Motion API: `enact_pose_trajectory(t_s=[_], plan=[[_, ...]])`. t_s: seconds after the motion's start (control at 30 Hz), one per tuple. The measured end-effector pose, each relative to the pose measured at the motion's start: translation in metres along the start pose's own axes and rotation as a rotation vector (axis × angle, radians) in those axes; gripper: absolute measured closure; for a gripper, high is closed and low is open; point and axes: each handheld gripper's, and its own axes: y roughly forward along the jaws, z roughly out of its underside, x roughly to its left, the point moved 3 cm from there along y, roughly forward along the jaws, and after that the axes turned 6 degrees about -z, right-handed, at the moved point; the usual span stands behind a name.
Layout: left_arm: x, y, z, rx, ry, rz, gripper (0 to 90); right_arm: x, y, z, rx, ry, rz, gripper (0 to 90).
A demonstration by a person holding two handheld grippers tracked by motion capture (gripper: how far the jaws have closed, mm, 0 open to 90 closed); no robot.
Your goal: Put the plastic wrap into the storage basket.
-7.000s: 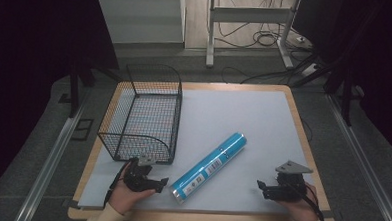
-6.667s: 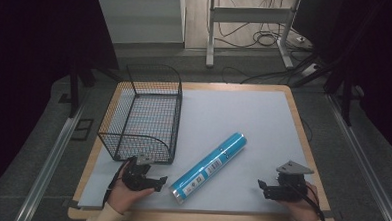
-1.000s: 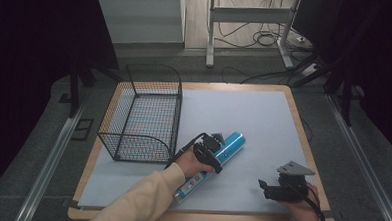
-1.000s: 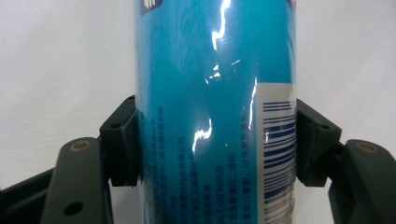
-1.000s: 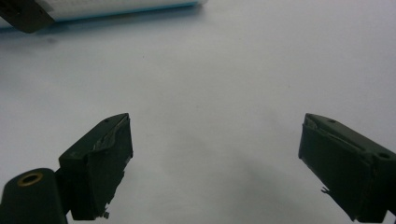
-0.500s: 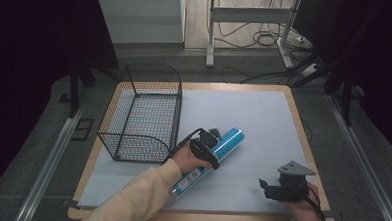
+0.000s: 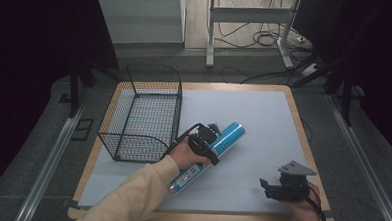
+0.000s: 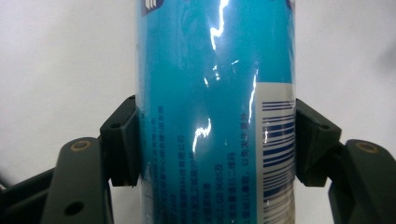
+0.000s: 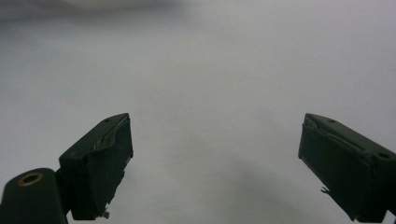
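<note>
Now clamping the blue tube (image 7: 211,153) with the left claw (image 7: 206,141), both pads (image 8: 122,140) pressing the tube's flanks in the left gripper view, printed label and barcode facing the camera, pale sheet behind. Seven seconds back, lying untouched on the worktop (image 7: 263,123), diagonal, just right of the wire basket (image 7: 144,113), with the left claw resting near the front edge beside its lower end; since then, reaching in over the tube's middle and closing on it. Over the last second, holding the same closed grip while lifting slightly: in the high view, sitting a touch higher and nearer the basket's front right corner than a second ago, upper end pointing up and right, lower end hiding under the hand (image 7: 184,156) and pale sleeve (image 7: 130,197). Whether touching the sheet at its lower end or fully clear, impossible to tell. Basket standing as before at the left side, upright. Right claw (image 7: 266,187) staying put near the front right corner of the worktop throughout, jaws standing wide apart in the right gripper view, gripping nothing, bare sheet between them.
</note>
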Motion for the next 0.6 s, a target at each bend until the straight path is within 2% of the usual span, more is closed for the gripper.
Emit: enact_pose_trajectory(t_s=[0.33,0.6], plan=[[0.001,-0.019,-0.004,-0.035,0.016,-0.015,31.5,0.0,0.0,0.0,-0.001,0.001,0.005,10.3],[0.006,-0.03,-0.008,-0.058,0.009,-0.021,31.5,-0.001,-0.001,0.0,-0.004,0.003,0.008,10.3]])
